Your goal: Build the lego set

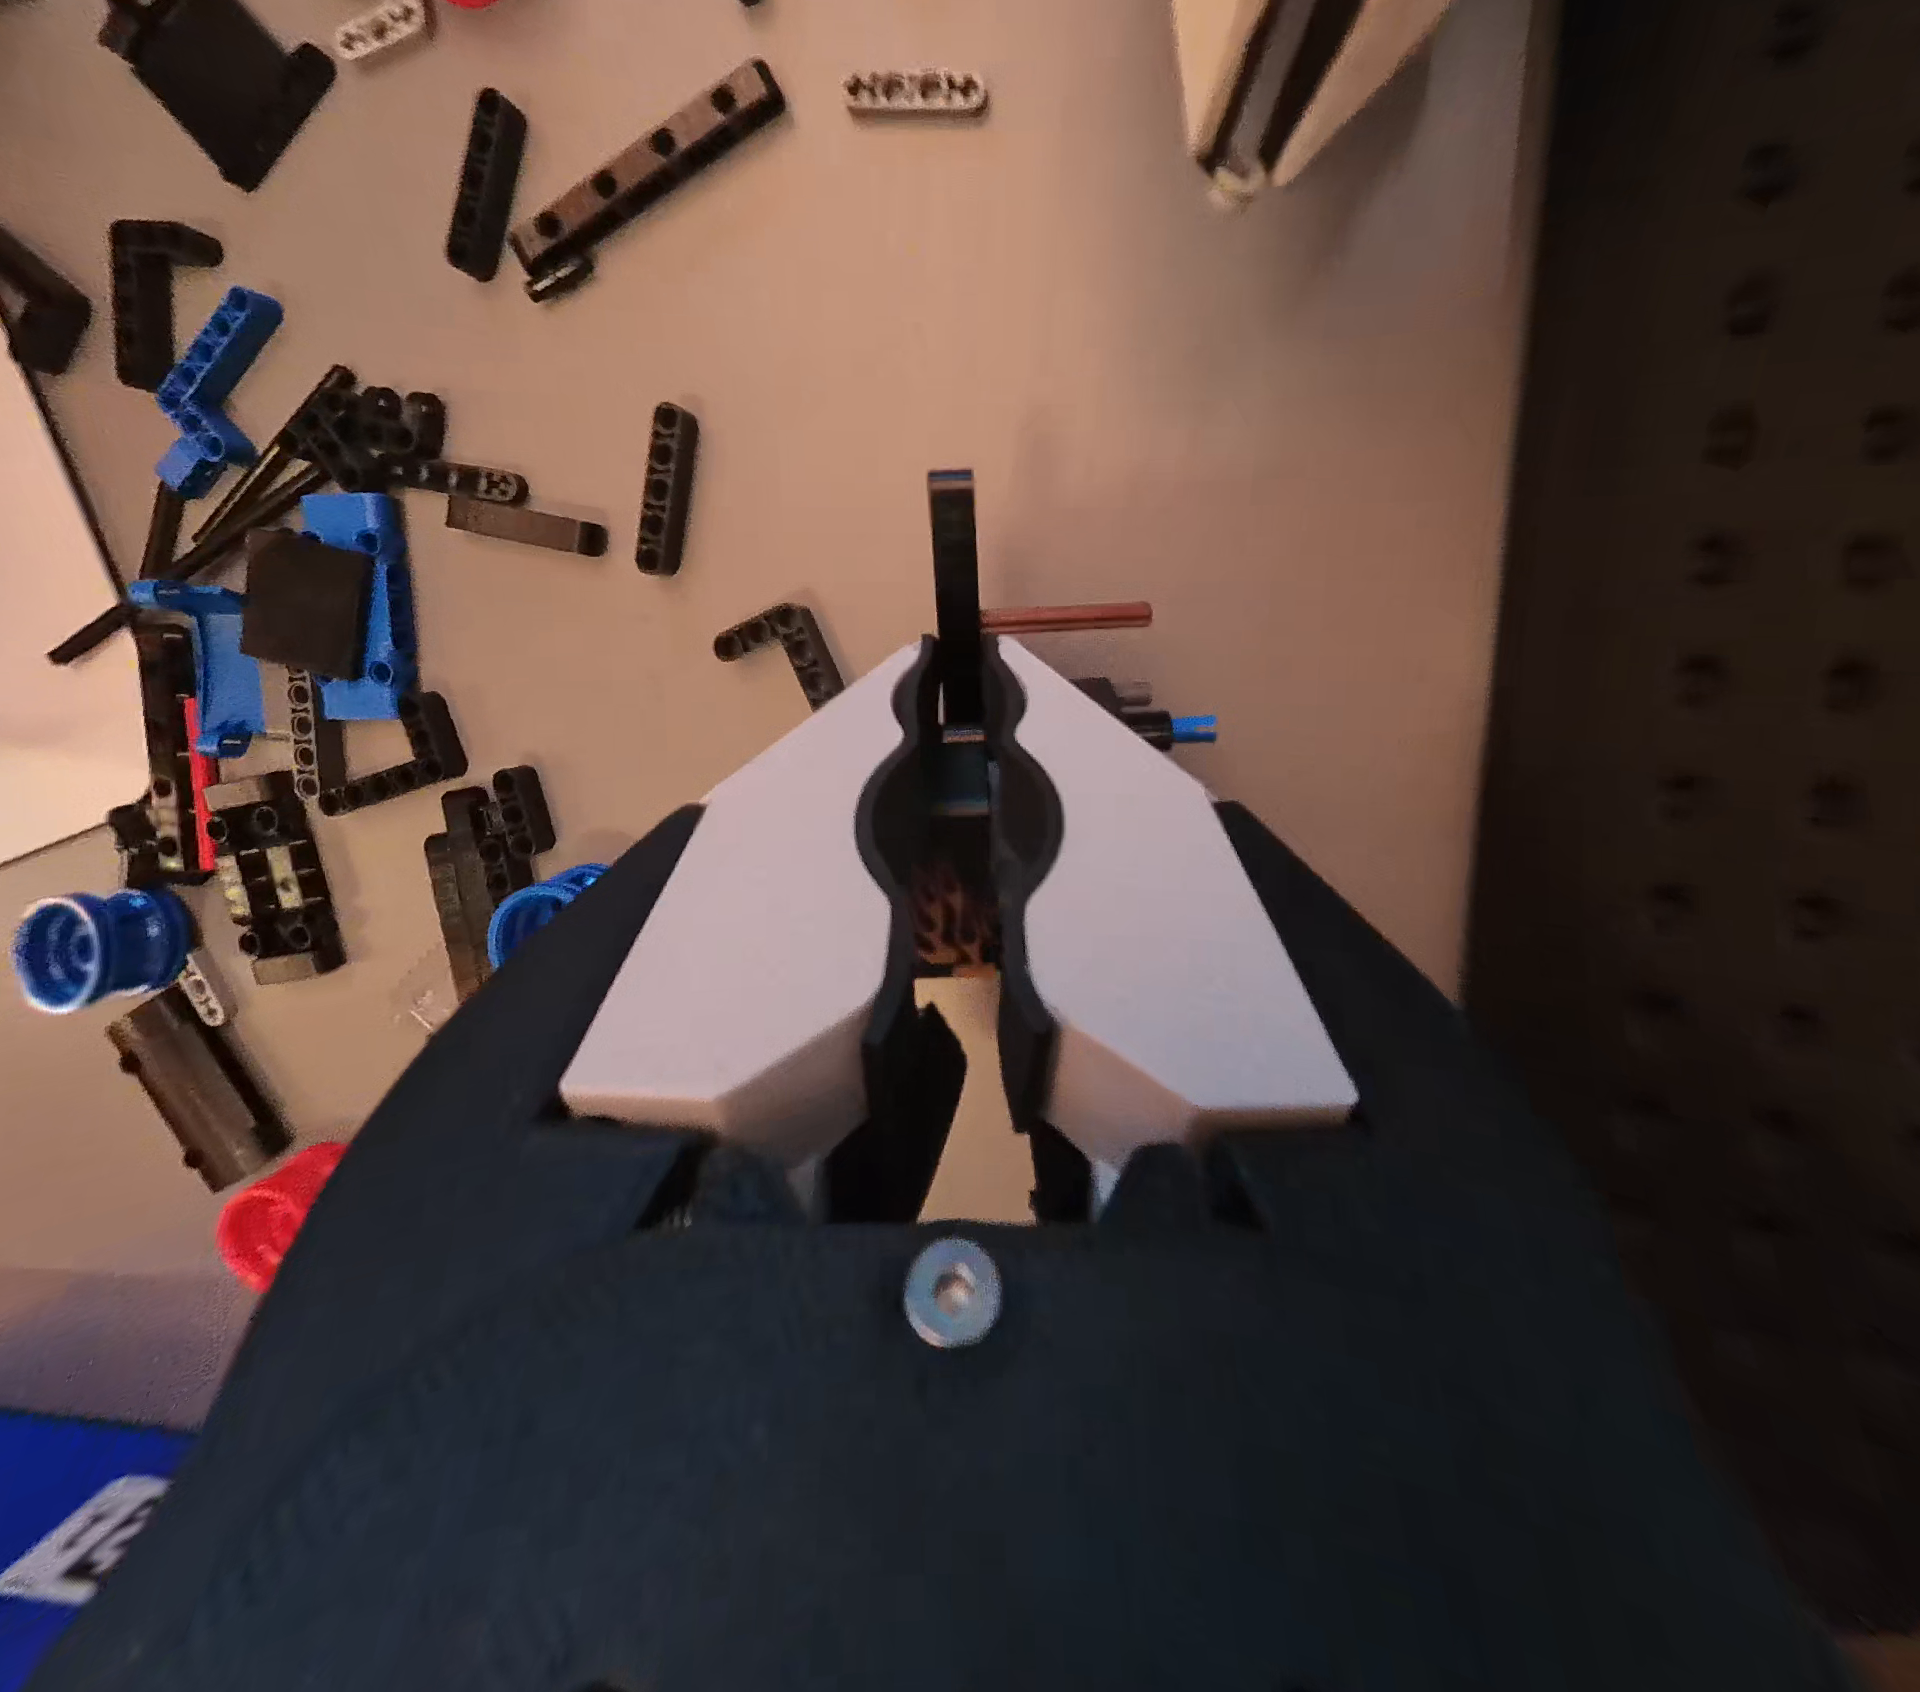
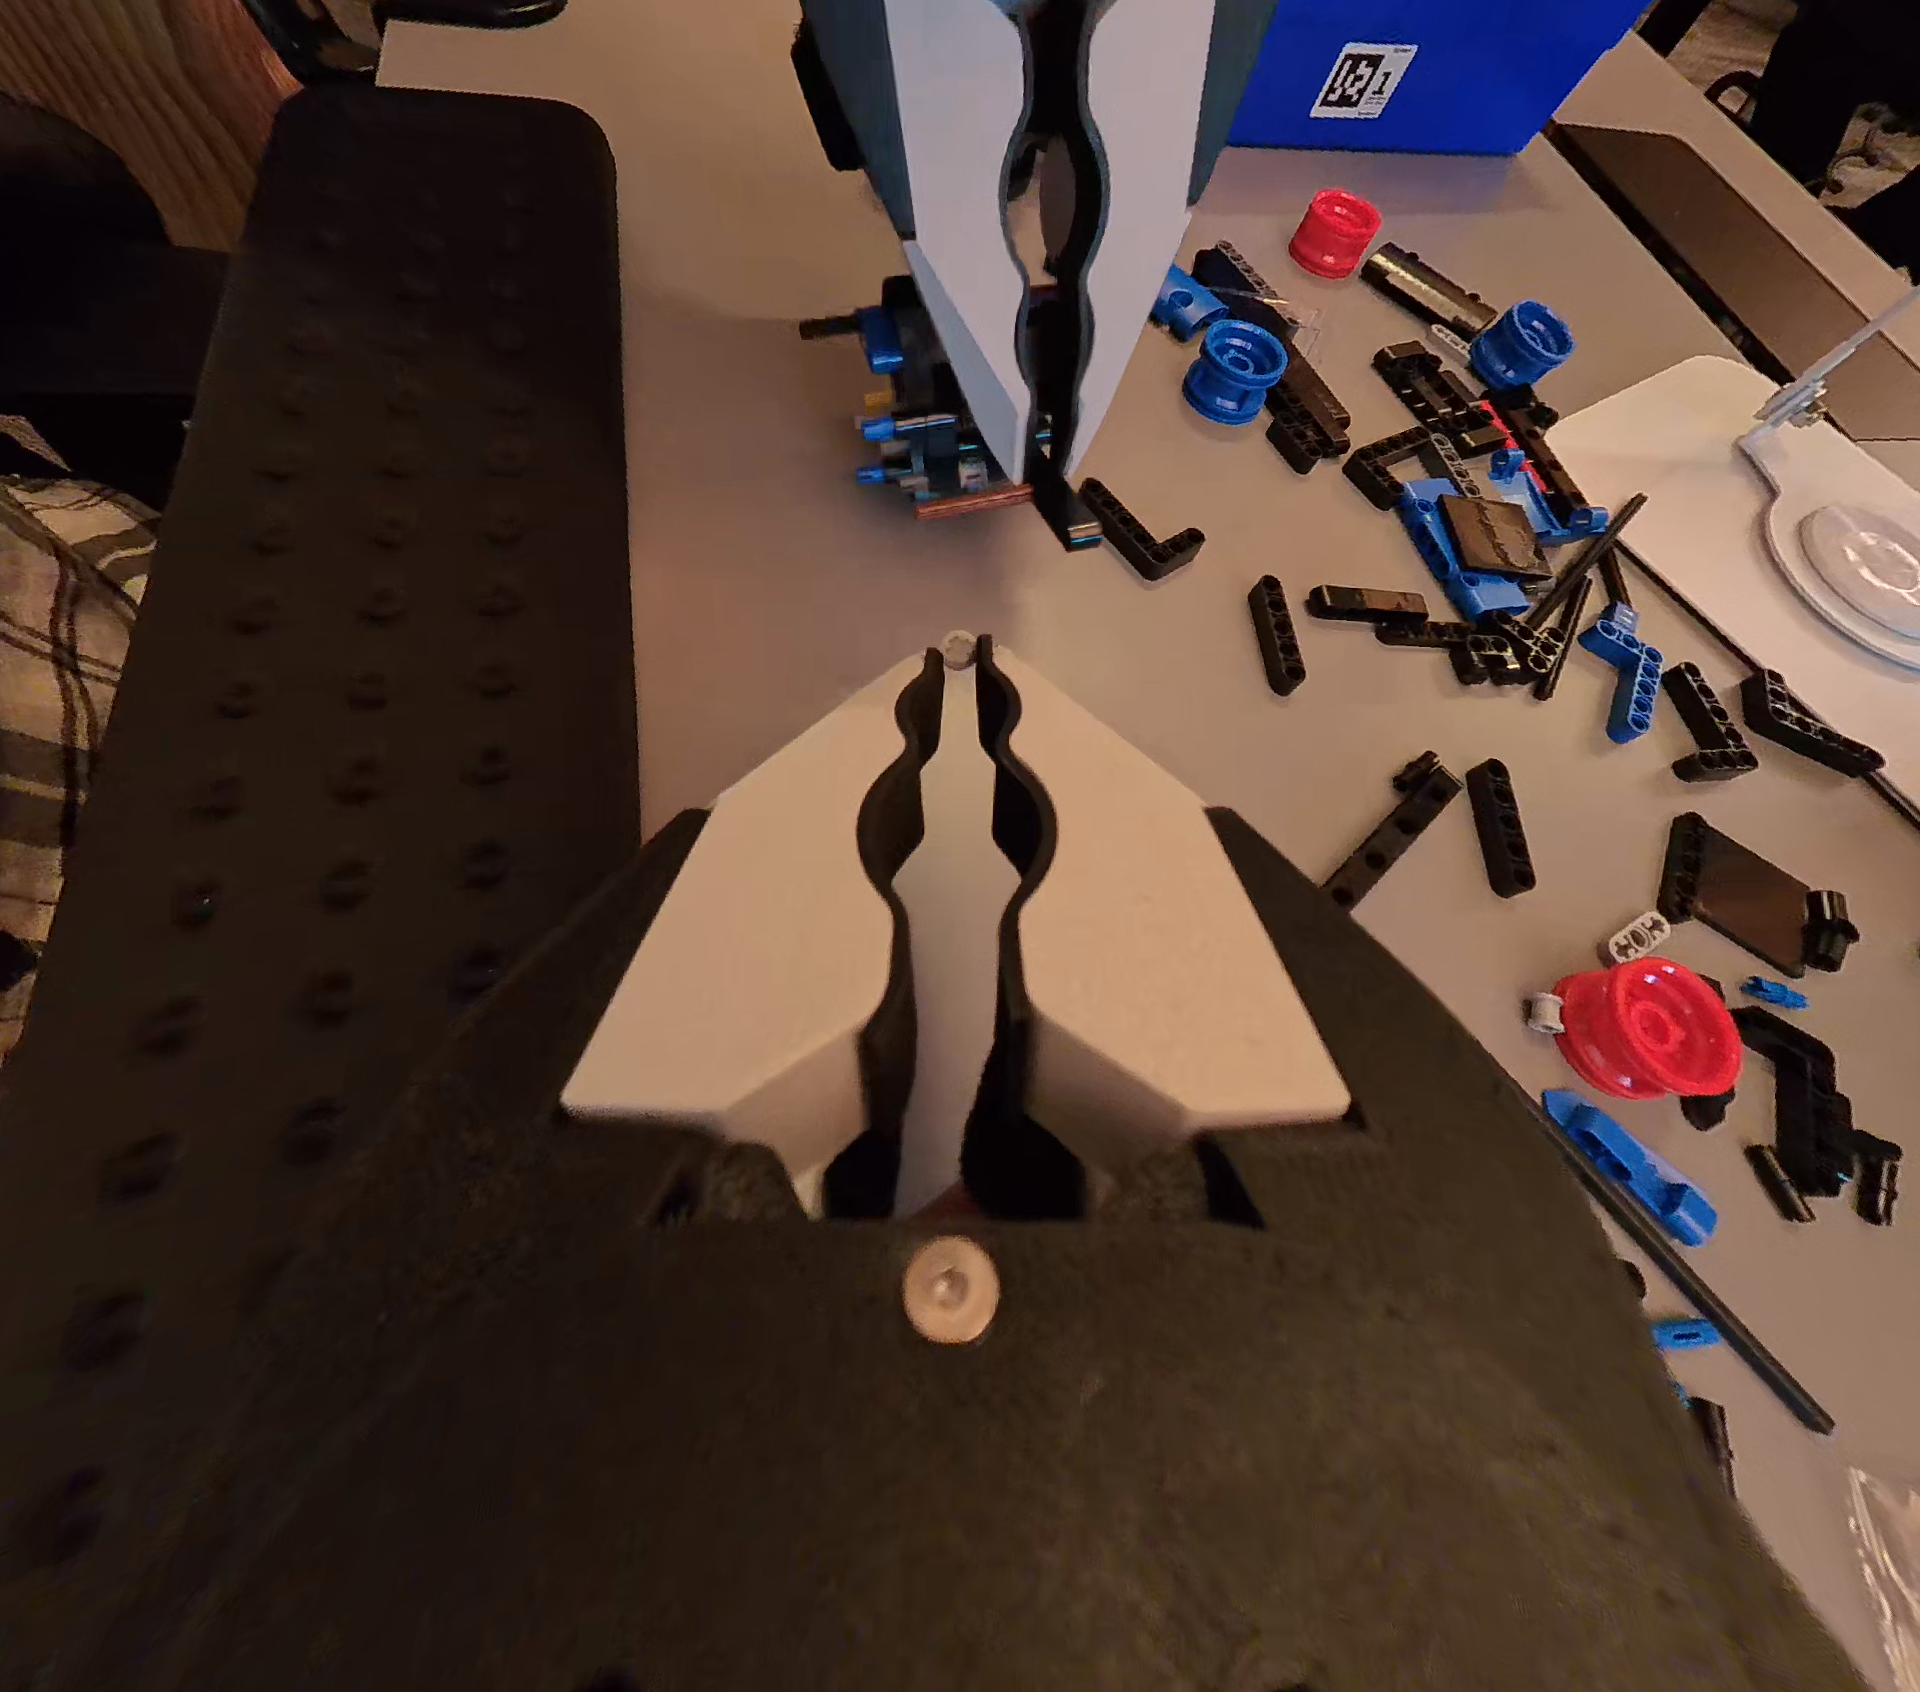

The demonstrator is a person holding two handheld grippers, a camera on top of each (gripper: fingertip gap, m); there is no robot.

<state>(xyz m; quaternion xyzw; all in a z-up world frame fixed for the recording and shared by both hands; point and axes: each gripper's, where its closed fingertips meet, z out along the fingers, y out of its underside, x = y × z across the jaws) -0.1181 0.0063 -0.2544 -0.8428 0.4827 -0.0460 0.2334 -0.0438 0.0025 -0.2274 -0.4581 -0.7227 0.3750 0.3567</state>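
Fingers (image 1: pixel 790 894) of left gripper (image 1: pixel 961 655) clamping black flat piece (image 1: pixel 952 562) edge-on, so we're aligning it with partial build (image 2: pixel 914 416) (near table's (image 2: pixel 779 624) left edge); right gripper (image 2: pixel 957 655) pinching small grey pin (image 2: pixel 956 647), waiting.

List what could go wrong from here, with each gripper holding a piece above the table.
1. The right gripper pinches a small grey pin only at its fingertips; it could pop out or twist.
2. The left gripper clamps a thin black piece that sticks far past the fingers, so pressing it onto the partial build may tilt it.
3. A black L-beam lies close by and could get knocked.
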